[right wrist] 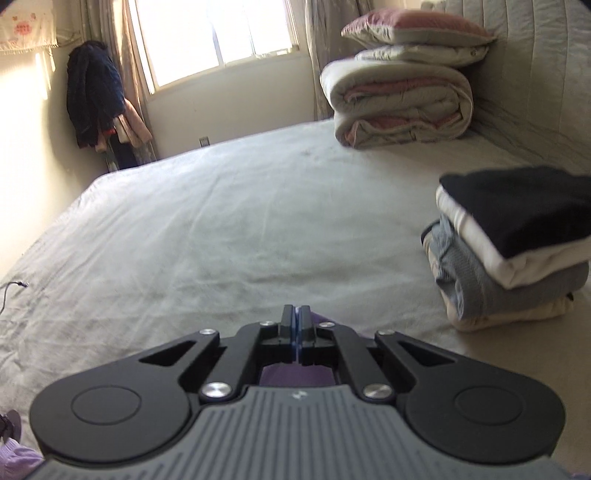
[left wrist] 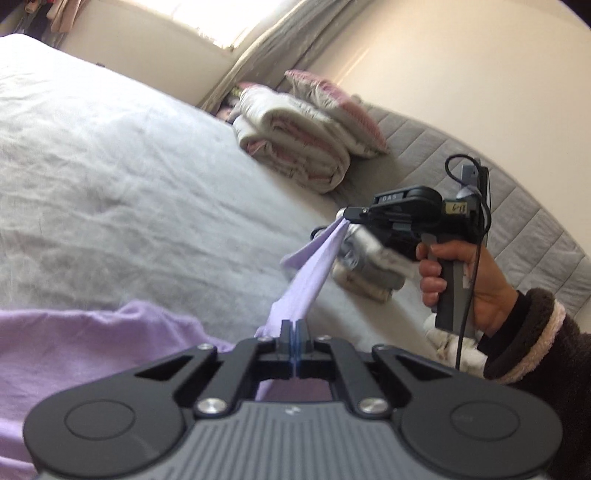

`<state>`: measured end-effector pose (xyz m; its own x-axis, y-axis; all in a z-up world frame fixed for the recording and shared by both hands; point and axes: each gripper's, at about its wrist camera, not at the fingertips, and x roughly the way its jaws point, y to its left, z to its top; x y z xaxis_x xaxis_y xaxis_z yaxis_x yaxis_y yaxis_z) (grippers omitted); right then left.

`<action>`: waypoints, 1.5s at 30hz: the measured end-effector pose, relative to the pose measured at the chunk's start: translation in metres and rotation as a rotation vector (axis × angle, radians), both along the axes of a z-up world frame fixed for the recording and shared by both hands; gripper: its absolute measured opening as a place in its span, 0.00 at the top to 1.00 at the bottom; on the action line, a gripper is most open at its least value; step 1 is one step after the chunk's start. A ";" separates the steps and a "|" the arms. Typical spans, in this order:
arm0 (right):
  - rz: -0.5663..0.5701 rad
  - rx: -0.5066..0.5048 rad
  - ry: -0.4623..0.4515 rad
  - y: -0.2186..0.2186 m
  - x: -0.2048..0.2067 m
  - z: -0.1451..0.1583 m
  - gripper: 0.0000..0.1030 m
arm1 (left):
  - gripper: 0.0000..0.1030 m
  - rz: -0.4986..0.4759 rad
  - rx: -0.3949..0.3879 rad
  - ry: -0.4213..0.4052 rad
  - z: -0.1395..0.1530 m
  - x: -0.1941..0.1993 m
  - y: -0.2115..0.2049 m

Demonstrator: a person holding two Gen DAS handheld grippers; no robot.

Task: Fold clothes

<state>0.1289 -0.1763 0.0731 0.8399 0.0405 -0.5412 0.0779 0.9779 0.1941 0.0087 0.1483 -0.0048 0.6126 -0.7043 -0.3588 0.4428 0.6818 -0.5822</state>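
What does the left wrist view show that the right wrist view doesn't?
Left only: the right gripper from outside, the hand holding it, and the lilac garment stretched taut between both grippers. Right only: the window, hanging dark coat, and the folded pile up close. Both: bed, rolled quilt, pillows.

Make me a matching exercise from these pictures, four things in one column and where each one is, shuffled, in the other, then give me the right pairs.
Things:
1. lilac garment
2. black folded top
3. rolled quilt
4. dark jacket

Places:
A. hanging in the corner beside the window
B. top of the stack of folded clothes
C. stretched between the left tool and the right tool
D. at the head of the bed, under two pillows

Pairs: 1-C, 2-B, 3-D, 4-A
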 end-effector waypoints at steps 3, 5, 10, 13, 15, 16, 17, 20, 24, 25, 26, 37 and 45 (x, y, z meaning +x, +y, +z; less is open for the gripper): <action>0.002 -0.024 -0.055 0.008 -0.010 0.020 1.00 | 1.00 0.002 -0.046 -0.027 0.006 -0.003 0.008; 0.005 -0.044 -0.089 0.013 -0.018 0.031 1.00 | 1.00 -0.003 -0.072 -0.038 0.008 -0.004 0.012; 0.015 -0.091 -0.155 0.019 -0.043 0.052 1.00 | 1.00 -0.029 -0.106 -0.048 0.010 -0.010 0.016; 0.020 -0.101 -0.176 0.016 -0.059 0.059 1.00 | 1.00 -0.070 -0.109 -0.038 0.007 -0.013 0.016; 0.024 -0.106 -0.185 0.013 -0.069 0.062 1.00 | 1.00 -0.100 -0.103 -0.027 0.003 -0.015 0.014; 0.027 -0.109 -0.187 0.011 -0.075 0.062 1.00 | 1.00 -0.114 -0.100 -0.021 0.002 -0.015 0.014; 0.030 -0.113 -0.184 0.010 -0.080 0.061 1.00 | 1.00 -0.125 -0.097 -0.014 -0.001 -0.016 0.013; 0.034 -0.111 -0.176 0.005 -0.098 0.055 1.00 | 1.00 -0.157 -0.090 0.008 -0.010 -0.018 0.012; 0.024 -0.106 -0.150 -0.003 -0.120 0.041 1.00 | 1.00 -0.211 -0.042 0.033 -0.020 -0.023 0.005; 0.022 -0.104 -0.143 -0.006 -0.126 0.037 1.00 | 1.00 -0.224 -0.023 0.035 -0.022 -0.024 0.003; 0.019 -0.102 -0.136 -0.008 -0.131 0.033 1.00 | 1.00 -0.241 -0.003 0.041 -0.023 -0.025 -0.001; -0.014 -0.050 -0.013 -0.031 -0.193 -0.019 1.00 | 0.99 -0.333 0.168 0.122 -0.044 -0.028 -0.019; -0.019 0.032 0.095 -0.037 -0.218 -0.061 1.00 | 0.99 -0.432 0.294 0.150 -0.049 -0.037 -0.040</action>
